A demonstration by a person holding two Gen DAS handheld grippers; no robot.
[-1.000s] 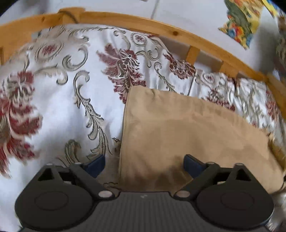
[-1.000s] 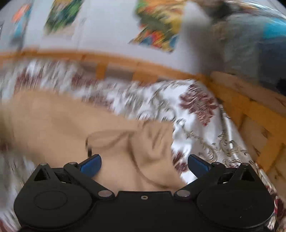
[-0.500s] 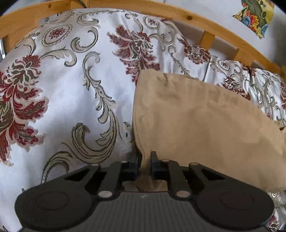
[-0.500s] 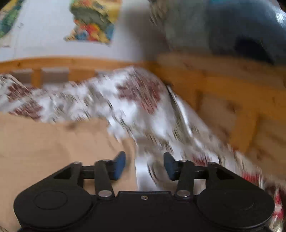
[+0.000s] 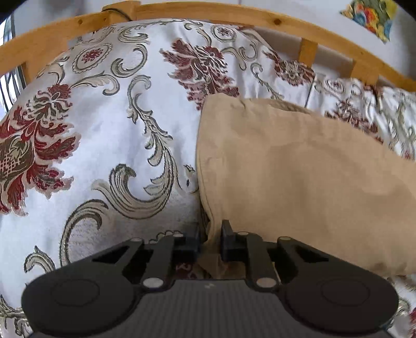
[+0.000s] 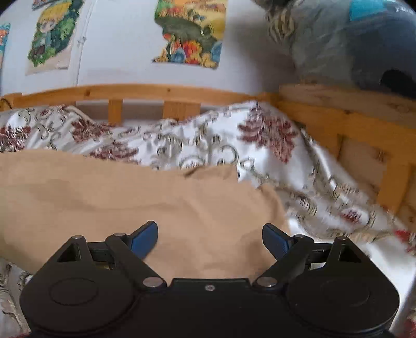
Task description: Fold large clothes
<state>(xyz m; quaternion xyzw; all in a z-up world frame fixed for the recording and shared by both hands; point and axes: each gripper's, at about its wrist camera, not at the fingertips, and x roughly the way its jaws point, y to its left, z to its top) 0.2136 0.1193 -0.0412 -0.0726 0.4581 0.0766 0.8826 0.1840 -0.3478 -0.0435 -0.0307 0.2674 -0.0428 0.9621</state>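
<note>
Tan garment (image 5: 299,176) – folded flat on floral bedspread (image 5: 104,145), near-left corner bunched upward.

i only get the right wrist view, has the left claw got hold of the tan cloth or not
Observer: Yes. The left claw has just closed its jaws on the near left edge of the tan fabric garment.
Operator: whats left of that edge
Observer: The white bedspread with red flowers and grey scrolls, reaching back to the wooden bed rail.
Operator: far left corner of the cloth?
Observer: It lies flat on the bedspread, not folded over.
</note>
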